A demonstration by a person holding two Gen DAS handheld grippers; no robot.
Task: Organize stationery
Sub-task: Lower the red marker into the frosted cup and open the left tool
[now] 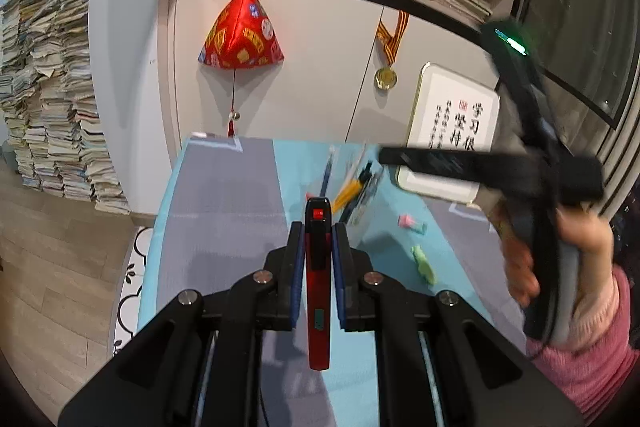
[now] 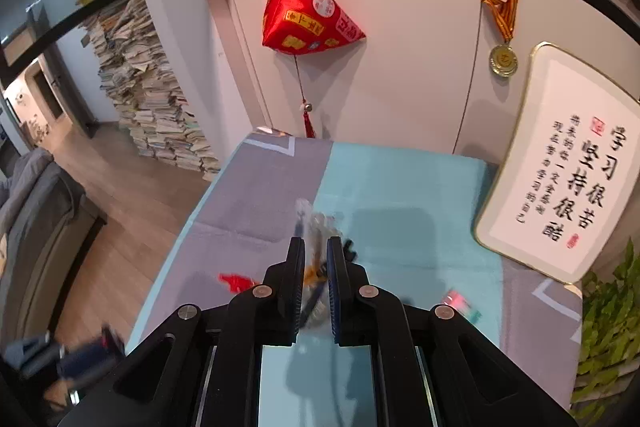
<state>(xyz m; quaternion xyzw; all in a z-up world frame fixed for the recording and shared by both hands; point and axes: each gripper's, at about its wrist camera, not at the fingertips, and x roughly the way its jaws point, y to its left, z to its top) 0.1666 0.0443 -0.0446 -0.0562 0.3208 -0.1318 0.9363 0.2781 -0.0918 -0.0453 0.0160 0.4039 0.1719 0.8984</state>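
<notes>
In the left wrist view my left gripper is shut on a red, pen-shaped tool with a black tip, which stands lengthwise between the blue pads. Beyond it a clear pencil pouch with blue, yellow and black pens lies on the blue-and-grey cloth. My right gripper reaches in from the right to the pouch's far end, held by a hand in a pink sleeve. In the right wrist view the right gripper is shut on the blurred pouch, which shows between its pads.
A pink eraser and a green piece lie right of the pouch, and a small red item lies left of it. A framed calligraphy board leans at the right. A cabinet wall backs the table.
</notes>
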